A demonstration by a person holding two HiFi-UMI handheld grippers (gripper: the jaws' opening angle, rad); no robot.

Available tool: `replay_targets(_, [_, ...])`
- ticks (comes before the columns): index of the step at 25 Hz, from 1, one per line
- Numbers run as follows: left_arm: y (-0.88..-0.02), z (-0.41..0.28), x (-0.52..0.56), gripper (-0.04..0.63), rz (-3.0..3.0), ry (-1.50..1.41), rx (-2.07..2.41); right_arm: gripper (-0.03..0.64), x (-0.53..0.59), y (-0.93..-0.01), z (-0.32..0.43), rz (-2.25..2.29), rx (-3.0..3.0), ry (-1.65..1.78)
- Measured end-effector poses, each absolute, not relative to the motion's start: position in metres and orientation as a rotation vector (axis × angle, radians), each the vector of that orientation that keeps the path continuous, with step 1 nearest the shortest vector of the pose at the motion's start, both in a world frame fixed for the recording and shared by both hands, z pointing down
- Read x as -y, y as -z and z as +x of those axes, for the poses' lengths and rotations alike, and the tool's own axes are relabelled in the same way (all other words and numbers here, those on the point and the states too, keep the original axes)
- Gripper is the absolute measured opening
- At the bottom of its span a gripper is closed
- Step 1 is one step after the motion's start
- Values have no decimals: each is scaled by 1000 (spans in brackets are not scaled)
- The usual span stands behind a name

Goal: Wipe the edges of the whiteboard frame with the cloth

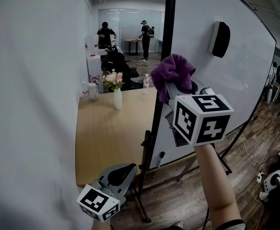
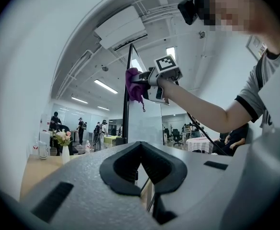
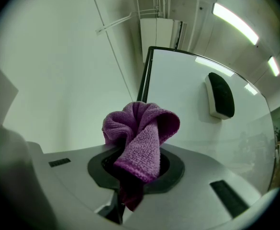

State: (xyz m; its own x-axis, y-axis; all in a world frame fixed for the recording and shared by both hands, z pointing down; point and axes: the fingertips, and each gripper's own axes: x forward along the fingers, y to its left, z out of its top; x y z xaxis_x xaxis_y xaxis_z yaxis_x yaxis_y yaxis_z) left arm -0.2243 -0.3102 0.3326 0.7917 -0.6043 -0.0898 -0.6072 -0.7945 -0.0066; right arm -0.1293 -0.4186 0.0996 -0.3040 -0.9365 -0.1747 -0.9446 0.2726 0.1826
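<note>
Two grippers are in view, one purple cloth (image 1: 178, 70) and one whiteboard frame (image 1: 162, 75).

Hidden or cut off:
- In the head view the cloth covers the fingertips of the right gripper (image 1: 178, 84).
- In the right gripper view the bunched cloth (image 3: 140, 131) hides the lower run of the frame's left edge (image 3: 145, 74).
- The hand behind the left gripper (image 1: 121, 174) is cut off at the picture's bottom.

Gripper state:
- The right gripper (image 3: 137, 163) pinches the cloth. A fold stands above the jaws and a tail hangs below them.
- The left gripper (image 2: 141, 168) is low, left of the frame's foot. Its jaws are pressed together with nothing between them.

Cloth position: it sits against the frame's left vertical edge, high up. The left gripper view shows it meeting the black bar (image 2: 127, 107).

Other counts:
- One black, rounded eraser (image 1: 219, 39) is stuck on the board, right of the frame's left edge.
- Left of the frame is one wooden table (image 1: 108, 140) carrying one white vase (image 1: 117, 98) of flowers.
- Two people (image 1: 145, 38) stand far beyond the frame, too small to make out in detail.

Materials: the cloth is a nubby terry weave, the frame is thin black metal and the board is glossy white.
</note>
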Motion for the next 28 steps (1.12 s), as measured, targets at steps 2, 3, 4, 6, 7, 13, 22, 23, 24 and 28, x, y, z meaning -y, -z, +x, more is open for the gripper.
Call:
replay_targets(2, [-334,-224,309,17,-2942,-128,-999,60,419,-104,-129,-1835,-2484,-381])
replay_targets(3, [-335,-224,308,16,-2943,-127,-1001,60,419,-106,-129,-1836,-2486,-376])
replay_targets(4, [-335,-224,306,17,-2946,-125,-1001,60,419,-108,-129,-1836,-2488,-371])
replay_targets(6, [-337,-223,304,17,-2951,-125,-998,60,418,-113,-129,-1837,-2491,-362])
replay_targets(7, [-338,-223,303,17,-2953,-125,-998,60,418,-115,-129,-1837,-2492,-357])
replay_targets(13, [-343,-223,299,17,-2963,-120,-1007,60,419,-132,-128,-1840,-2497,-326])
replay_targets(22, [-350,-220,294,17,-2969,-113,-1032,60,420,-163,-129,-1857,-2535,-281])
replay_targets(23, [-351,-220,294,17,-2970,-111,-1034,60,420,-166,-129,-1860,-2538,-279])
replay_targets(24, [-352,-220,293,17,-2970,-110,-1036,60,420,-170,-129,-1863,-2540,-276])
replay_targets(28, [-355,-218,292,17,-2974,-103,-1037,60,421,-181,-128,-1863,-2546,-260])
